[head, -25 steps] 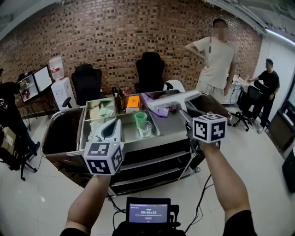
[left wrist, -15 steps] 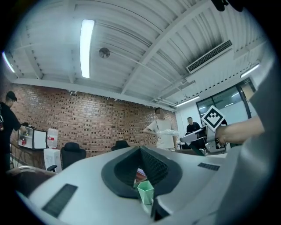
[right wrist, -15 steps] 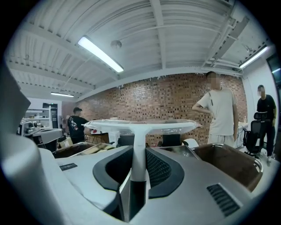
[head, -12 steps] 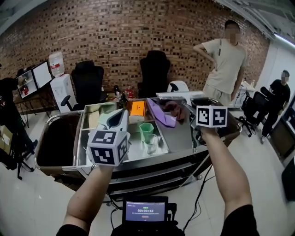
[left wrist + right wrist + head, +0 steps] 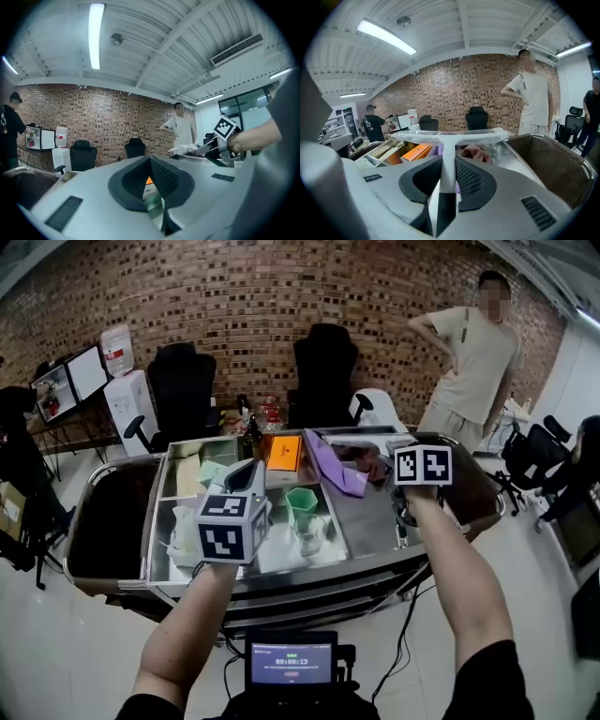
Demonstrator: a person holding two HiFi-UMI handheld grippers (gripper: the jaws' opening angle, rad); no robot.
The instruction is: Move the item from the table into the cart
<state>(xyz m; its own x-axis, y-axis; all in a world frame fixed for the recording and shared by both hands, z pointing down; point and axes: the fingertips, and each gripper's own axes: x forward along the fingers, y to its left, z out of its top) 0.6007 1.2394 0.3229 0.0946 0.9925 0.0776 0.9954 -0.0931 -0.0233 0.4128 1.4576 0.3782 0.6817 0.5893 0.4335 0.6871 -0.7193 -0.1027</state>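
Note:
A steel cart (image 5: 281, 576) stands right below me, its top tray holding a green cup (image 5: 302, 503), an orange box (image 5: 283, 452) and a purple pack (image 5: 336, 471). My right gripper (image 5: 447, 176) is shut on the stem of a white T-shaped tool in clear wrap (image 5: 454, 136), held over the cart's right part (image 5: 513, 152). In the head view that gripper (image 5: 386, 461) hides most of the tool. My left gripper (image 5: 254, 471) hovers over the cart's left half with its jaws (image 5: 150, 163) shut and nothing between them.
Dark bins hang at both cart ends (image 5: 111, 526) (image 5: 476, 491). A clear glass (image 5: 310, 532) stands by the green cup. Two black chairs (image 5: 184, 390) (image 5: 324, 371) stand behind the cart, and a person (image 5: 478, 357) stands at the back right. A screen (image 5: 291, 664) sits below my arms.
Both grippers have moved forward and down over the cart's top tray. The right one carried the white T-shaped tool with it. The cart now fills more of the head view.

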